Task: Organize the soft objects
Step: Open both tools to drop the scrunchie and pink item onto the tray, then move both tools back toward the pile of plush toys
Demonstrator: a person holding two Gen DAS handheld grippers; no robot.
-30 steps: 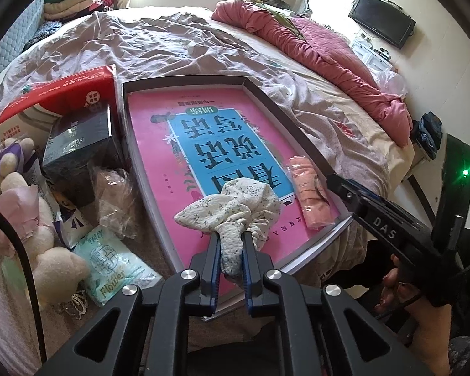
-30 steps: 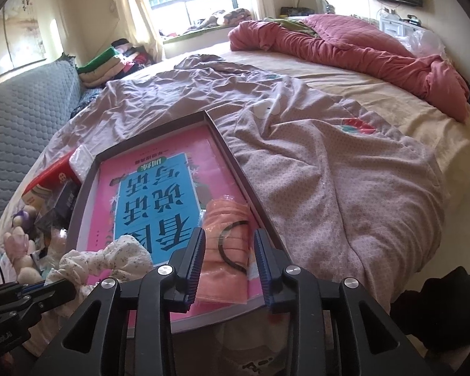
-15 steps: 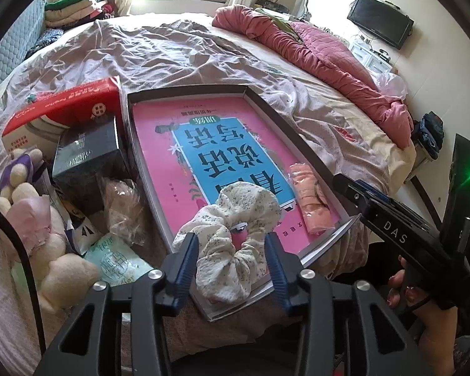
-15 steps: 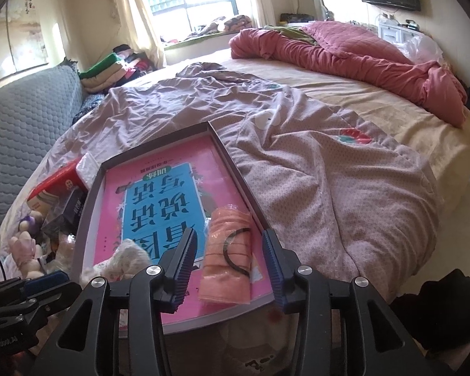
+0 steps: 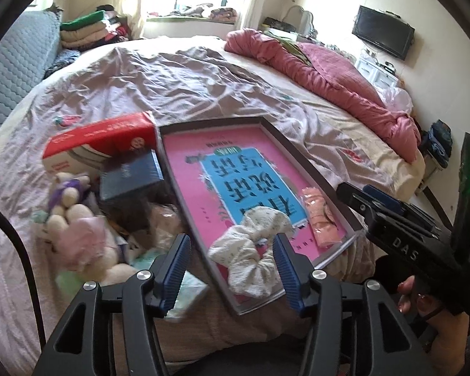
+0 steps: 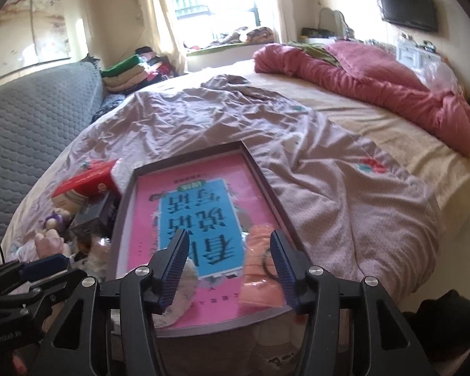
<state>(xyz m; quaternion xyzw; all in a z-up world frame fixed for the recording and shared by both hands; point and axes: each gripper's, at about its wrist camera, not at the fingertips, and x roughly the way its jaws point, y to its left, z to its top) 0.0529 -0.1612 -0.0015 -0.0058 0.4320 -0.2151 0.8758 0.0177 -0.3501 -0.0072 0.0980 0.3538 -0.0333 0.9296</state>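
Lying loose in the near end of the pink-lined tray [image 5: 300, 159] on the bed [image 5: 159, 81], the floral scrunchie [image 5: 250, 250] looks light, limp and easy to squash; it should gather anywhere along its puffy ring, and a pinch across one bunched fold would likely hold better than a bite on the whole bundle. Beside it, at the tray's right rim, the orange item in clear wrap [image 5: 321, 219] is also soft, but its film looks slick, so I would take it across the middle, where the cloth inside gives. The left gripper [image 5: 232, 266] hangs over the scrunchie with its jaws opening, moderately wide and off the fabric on both sides. The right gripper [image 6: 228, 260] frames the wrapped piece [image 6: 260, 269] the same way, jaws opening and, as far as the blur allows, not pressing on it. More soft things, a plush toy [image 5: 78, 238] among them, lie left of the tray near a red box [image 5: 100, 141] and a dark box [image 5: 128, 178]
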